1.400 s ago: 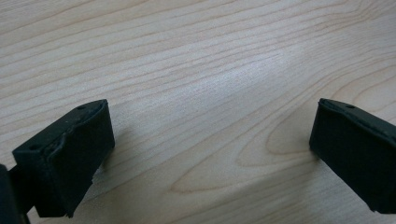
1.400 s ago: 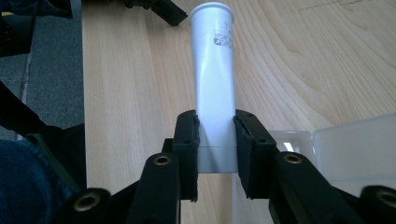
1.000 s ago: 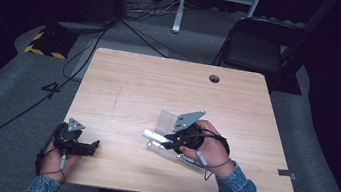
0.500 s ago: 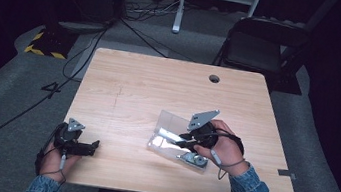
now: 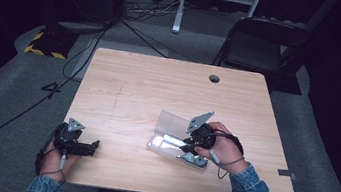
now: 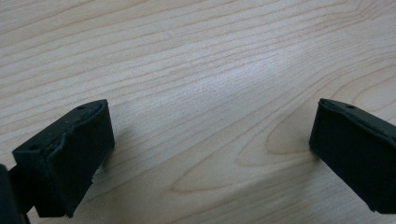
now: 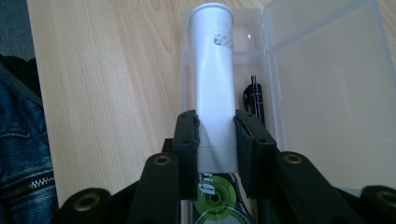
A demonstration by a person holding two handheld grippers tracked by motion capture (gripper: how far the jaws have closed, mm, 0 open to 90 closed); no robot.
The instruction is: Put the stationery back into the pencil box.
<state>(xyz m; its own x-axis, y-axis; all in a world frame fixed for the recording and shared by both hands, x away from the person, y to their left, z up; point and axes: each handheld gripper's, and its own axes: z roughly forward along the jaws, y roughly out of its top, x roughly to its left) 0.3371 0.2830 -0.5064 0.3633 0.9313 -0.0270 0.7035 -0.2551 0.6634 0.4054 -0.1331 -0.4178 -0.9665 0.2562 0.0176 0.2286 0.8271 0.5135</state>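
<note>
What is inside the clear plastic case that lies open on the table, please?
In the clear case: a white tube held by the right gripper, a dark pen, and something green, partly covered.

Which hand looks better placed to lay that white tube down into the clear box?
The right. Its gripper already clamps the white plastic tube above the open clear plastic box. The left gripper rests open and empty at the wooden table's near-left edge.

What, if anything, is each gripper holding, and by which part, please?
The right gripper clamps a white tube near its lower end, over an open clear box. The left gripper holds nothing.
</note>
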